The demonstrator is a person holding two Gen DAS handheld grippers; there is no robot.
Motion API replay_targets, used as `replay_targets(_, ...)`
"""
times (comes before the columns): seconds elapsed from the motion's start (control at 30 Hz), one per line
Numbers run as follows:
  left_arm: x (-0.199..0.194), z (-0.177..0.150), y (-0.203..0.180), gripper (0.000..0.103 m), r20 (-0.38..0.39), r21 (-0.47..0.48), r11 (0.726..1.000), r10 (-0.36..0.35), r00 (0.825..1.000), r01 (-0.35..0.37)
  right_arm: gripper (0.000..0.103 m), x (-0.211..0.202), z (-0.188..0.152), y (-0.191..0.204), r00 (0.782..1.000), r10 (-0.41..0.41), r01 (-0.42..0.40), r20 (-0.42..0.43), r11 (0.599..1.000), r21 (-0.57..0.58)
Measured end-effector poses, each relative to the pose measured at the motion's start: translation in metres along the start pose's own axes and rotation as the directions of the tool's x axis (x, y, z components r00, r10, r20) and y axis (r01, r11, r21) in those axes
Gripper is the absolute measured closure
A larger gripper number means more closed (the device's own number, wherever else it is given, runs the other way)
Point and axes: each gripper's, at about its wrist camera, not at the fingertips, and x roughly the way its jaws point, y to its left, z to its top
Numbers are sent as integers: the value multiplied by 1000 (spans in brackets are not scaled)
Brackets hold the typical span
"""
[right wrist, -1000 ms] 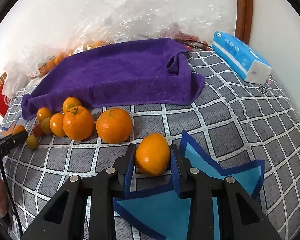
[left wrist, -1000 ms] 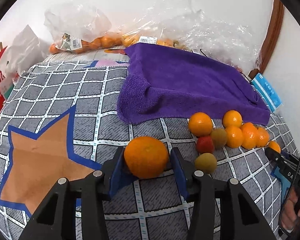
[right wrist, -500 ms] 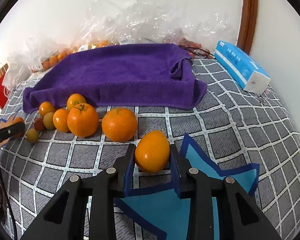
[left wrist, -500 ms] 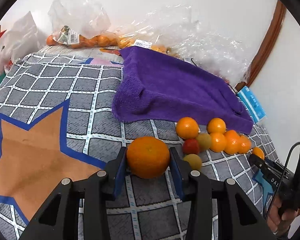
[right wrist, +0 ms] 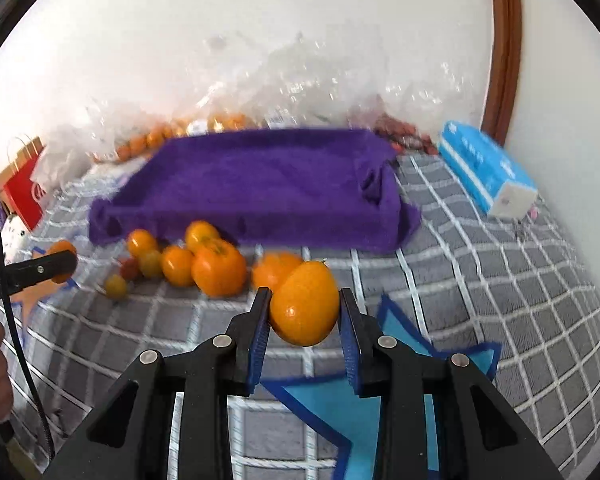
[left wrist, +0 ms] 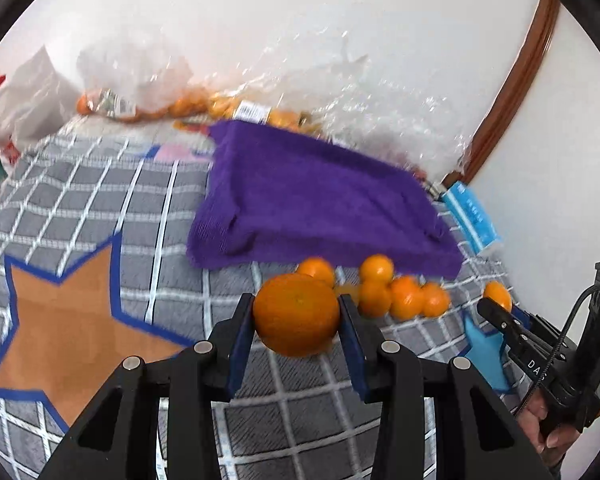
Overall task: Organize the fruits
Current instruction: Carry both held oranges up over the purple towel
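Observation:
My left gripper (left wrist: pixel 297 320) is shut on a round orange (left wrist: pixel 296 314) and holds it above the checked cloth, near the orange star patch (left wrist: pixel 72 320). My right gripper (right wrist: pixel 305 316) is shut on an oval yellow-orange fruit (right wrist: pixel 305 308) and holds it above the blue star patch (right wrist: pixel 380 404). A cluster of loose oranges and small fruits (right wrist: pixel 204 260) lies in front of the purple towel (right wrist: pixel 260 184); it also shows in the left wrist view (left wrist: pixel 392 292). Each gripper shows at the edge of the other's view.
The purple towel (left wrist: pixel 312 200) covers the middle back. Clear plastic bags with oranges (left wrist: pixel 172 104) line the wall. A blue tissue pack (right wrist: pixel 486 168) lies at the right, a red paper bag (right wrist: pixel 22 188) at the left. A wooden frame (right wrist: pixel 504 40) stands against the wall.
Both grippers have risen off the cloth with their fruits still held. The views have tilted up and are blurred by motion.

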Motion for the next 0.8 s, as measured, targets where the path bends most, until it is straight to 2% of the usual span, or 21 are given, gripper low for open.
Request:
replay_targets(0.07, -2, 10, -4, 64, 17, 6, 1000, 3, 1000, -3, 70, -7, 15, 7, 999, 18, -18, 39, 1000, -7)
replay_targets(0.2, 3, 32, -12, 64, 47, 11, 998, 54, 997, -55, 70, -6, 41, 15, 997, 23, -22, 78, 1000, -15)
replay_targets(0.47, 31, 66, -7, 64, 65, -37, 999, 42, 997, -39, 70, 36, 74, 12, 999, 11, -13, 50, 999, 41)
replay_targets(0.73, 70, 96, -12, 64, 68, -15, 998, 58, 996, -57, 70, 66, 108, 1, 997, -10, 5, 71, 998, 64)
replay_targets(0.8, 81, 96, -10, 64, 69, -14, 999, 42, 997, -42, 70, 74, 112, -2, 997, -25, 20, 72, 998, 67)
